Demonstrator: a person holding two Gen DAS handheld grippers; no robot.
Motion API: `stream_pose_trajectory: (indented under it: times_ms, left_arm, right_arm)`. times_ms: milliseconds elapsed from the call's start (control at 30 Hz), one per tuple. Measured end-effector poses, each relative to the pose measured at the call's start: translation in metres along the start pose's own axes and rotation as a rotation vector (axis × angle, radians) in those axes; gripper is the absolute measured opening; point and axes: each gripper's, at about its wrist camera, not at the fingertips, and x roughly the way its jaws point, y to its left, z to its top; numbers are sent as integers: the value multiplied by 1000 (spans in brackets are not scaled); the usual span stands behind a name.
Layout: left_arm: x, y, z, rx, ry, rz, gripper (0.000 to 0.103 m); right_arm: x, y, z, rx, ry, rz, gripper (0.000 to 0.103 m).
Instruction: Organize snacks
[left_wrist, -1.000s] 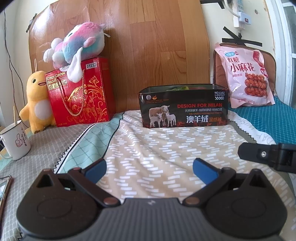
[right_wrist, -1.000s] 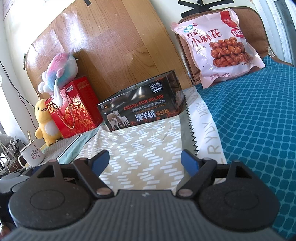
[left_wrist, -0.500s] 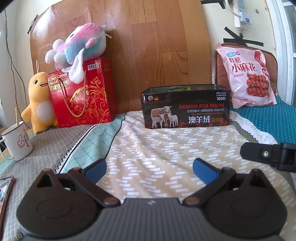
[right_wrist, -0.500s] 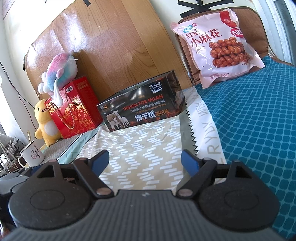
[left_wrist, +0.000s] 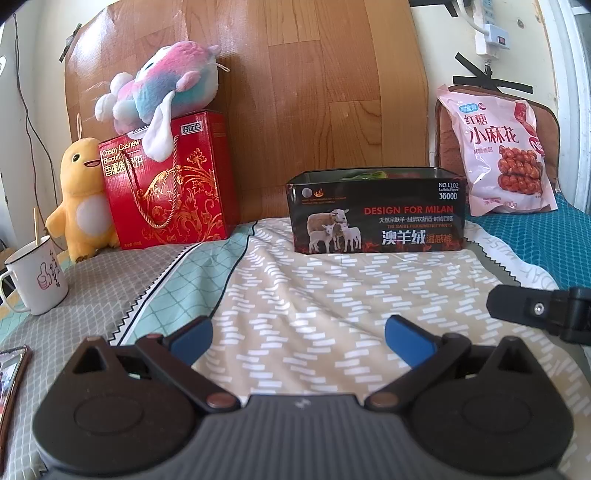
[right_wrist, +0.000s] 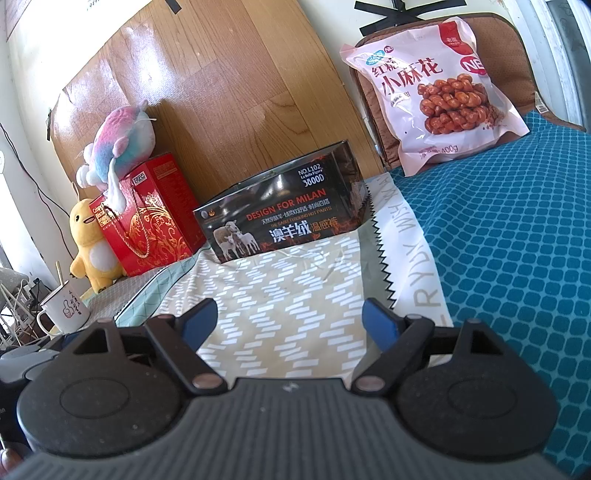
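Left gripper (left_wrist: 297, 338): jaws spread wide, nothing between them, above the patterned cloth (left_wrist: 332, 295).
Right gripper (right_wrist: 290, 319): jaws equally wide apart, holding nothing, over the same cloth.
Black tin box (left_wrist: 375, 210): lidless, upright at the cloth's far edge against the wooden board (left_wrist: 314, 81); something green shows inside.
Pink snack bag (right_wrist: 434, 92): leaning on a brown cushion (right_wrist: 511, 55), right of the box, on the teal cover.
Red biscuit box (left_wrist: 168, 181): left of the tin, a plush toy (left_wrist: 162, 86) on top.
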Motion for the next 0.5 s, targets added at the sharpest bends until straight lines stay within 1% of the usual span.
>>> stream_pose_trajectory:
  times_ms: [500]
  left_arm:
    - [0,1,0,-5,3,0,103]
  right_arm:
    - [0,0,0,0,0,0,88]
